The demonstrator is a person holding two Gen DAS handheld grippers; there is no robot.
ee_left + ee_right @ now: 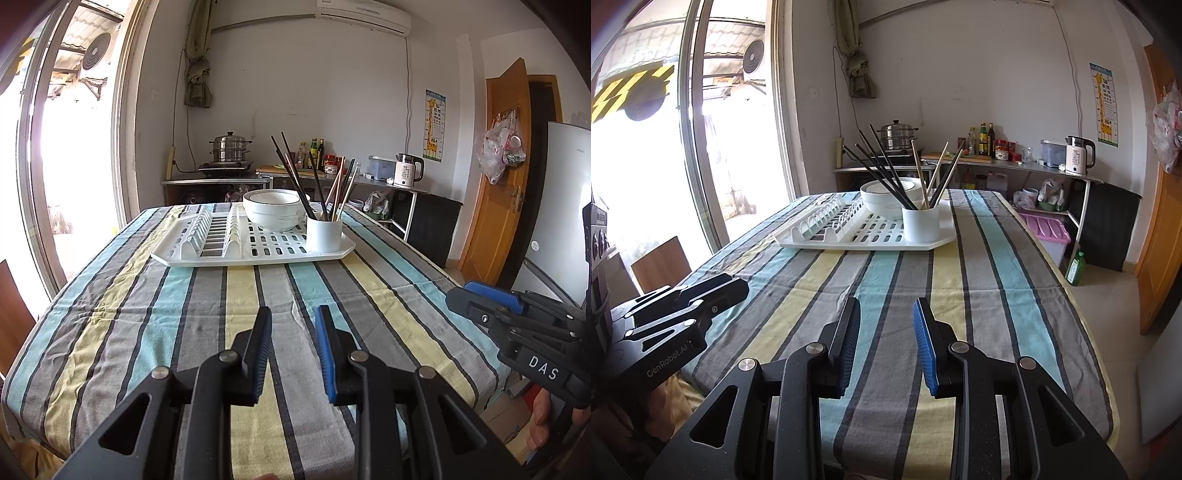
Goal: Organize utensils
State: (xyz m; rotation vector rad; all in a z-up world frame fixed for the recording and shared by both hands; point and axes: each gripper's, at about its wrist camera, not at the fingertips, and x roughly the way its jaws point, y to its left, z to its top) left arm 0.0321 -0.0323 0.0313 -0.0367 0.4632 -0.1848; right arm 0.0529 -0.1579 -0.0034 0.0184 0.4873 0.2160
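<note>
A white dish rack tray [236, 254] [849, 242] lies on the far half of the striped table. On it stand stacked white bowls [273, 208] [886, 195] and a white cup [324, 232] [921, 223] holding several black and pale chopsticks [295, 173] [882, 166]. My left gripper [293, 314] is open and empty above the near table edge; it also shows in the right wrist view [735, 286]. My right gripper [886, 306] is open and empty, to the right of the left one; it shows at the right edge of the left wrist view [458, 295].
The striped tablecloth [221, 314] [960, 295] covers the table. A glass door stands at left. A counter with a steamer pot [229, 149], bottles and a kettle [1078, 155] runs along the back wall. A pink bin [1045, 229] and a green bottle [1075, 267] stand on the floor at right.
</note>
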